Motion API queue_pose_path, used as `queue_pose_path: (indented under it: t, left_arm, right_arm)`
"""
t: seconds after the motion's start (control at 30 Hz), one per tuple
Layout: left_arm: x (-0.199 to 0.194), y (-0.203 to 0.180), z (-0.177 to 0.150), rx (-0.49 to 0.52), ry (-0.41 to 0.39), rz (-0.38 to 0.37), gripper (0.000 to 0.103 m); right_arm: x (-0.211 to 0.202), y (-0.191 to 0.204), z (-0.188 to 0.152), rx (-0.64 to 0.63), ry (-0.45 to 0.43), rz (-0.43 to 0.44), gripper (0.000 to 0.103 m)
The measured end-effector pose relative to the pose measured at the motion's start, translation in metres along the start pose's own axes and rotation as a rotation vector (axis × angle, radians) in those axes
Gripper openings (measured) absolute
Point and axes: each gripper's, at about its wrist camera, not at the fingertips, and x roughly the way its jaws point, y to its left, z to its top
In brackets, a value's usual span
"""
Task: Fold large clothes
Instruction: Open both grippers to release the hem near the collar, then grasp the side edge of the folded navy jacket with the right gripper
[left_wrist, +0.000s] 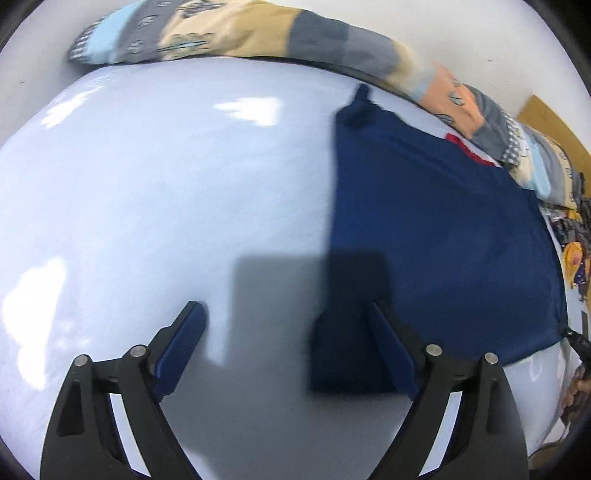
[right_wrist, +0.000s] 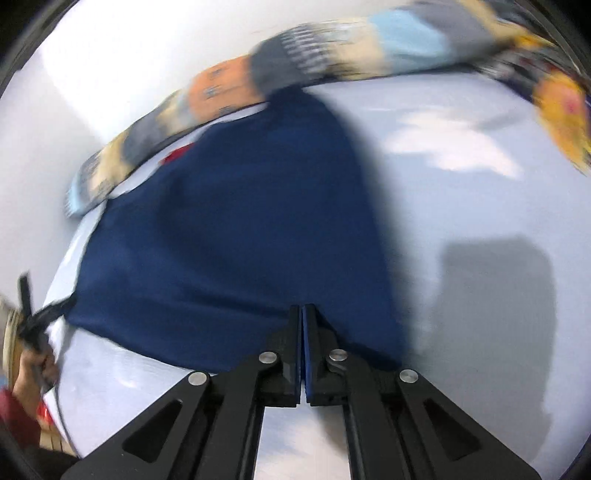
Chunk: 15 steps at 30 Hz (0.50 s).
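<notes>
Navy garment (left_wrist: 436, 236) lies flat on pale blue surface (left_wrist: 166, 192), patterned quilt (left_wrist: 236, 33) along 12 o'clock edge. Left gripper (left_wrist: 286, 321) spread wide, grasping nothing. Right gripper (right_wrist: 302, 314) clenched at garment's 6 o'clock hem; cloth between pads not discernible

Ahead of the left claw (left_wrist: 286, 325) the table (left_wrist: 147, 184) is pale, smooth and glossy, throwing back white glare. The navy garment (left_wrist: 443, 229) to that claw's right is soft, matt cloth. Beyond it a patterned blanket (left_wrist: 229, 33) looks like printed fabric. The claw fingers (left_wrist: 181, 343) are matt black plastic with ribbed blue pads and shiny metal pins.
</notes>
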Motion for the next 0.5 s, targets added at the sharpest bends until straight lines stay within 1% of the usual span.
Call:
queue_pose_path:
  t: [0.03, 0.07, 0.1, 0.13, 0.17, 0.2, 0.23, 0.33, 0.4, 0.47, 0.5]
  left_arm:
    - [-0.004, 0.005, -0.004, -0.011, 0.006, 0.022, 0.091]
    - [-0.009, 0.009, -0.009, -0.025, 0.012, 0.027, 0.09]
    - [-0.017, 0.013, -0.016, -0.045, 0.02, 0.023, 0.09]
    - [-0.024, 0.014, -0.019, -0.055, 0.019, 0.024, 0.09]
    - [-0.035, 0.013, -0.023, -0.058, 0.007, 0.021, 0.09]
    - [-0.042, 0.011, -0.024, -0.055, -0.008, 0.011, 0.09]
    - [-0.051, 0.005, -0.024, -0.047, -0.024, 0.004, 0.09]
    - [-0.074, -0.023, -0.016, 0.0, -0.049, 0.003, 0.09]
    - [-0.084, -0.047, -0.008, 0.024, -0.047, -0.008, 0.09]
    - [-0.091, -0.072, -0.002, 0.035, -0.045, -0.03, 0.09]
    - [-0.094, -0.082, -0.002, 0.034, -0.043, -0.04, 0.09]
  right_arm:
    - [-0.007, -0.012, -0.004, 0.059, -0.006, 0.015, 0.0]
    - [-0.013, -0.02, -0.008, 0.094, -0.009, -0.011, 0.0]
    - [-0.02, -0.024, -0.012, 0.123, -0.015, -0.017, 0.0]
    - [-0.027, -0.023, -0.014, 0.136, -0.022, -0.048, 0.0]
    - [-0.031, -0.019, -0.015, 0.13, -0.023, -0.098, 0.013]
    - [-0.037, -0.011, -0.018, 0.109, -0.021, -0.161, 0.013]
    - [-0.042, -0.005, -0.019, 0.102, -0.023, -0.153, 0.013]
    - [-0.054, 0.015, -0.02, 0.12, -0.026, -0.071, 0.014]
    - [-0.064, 0.032, -0.019, 0.131, -0.03, -0.039, 0.019]
    - [-0.07, 0.055, -0.011, 0.184, -0.041, 0.061, 0.026]
    - [-0.073, 0.062, -0.01, 0.198, -0.041, 0.085, 0.028]
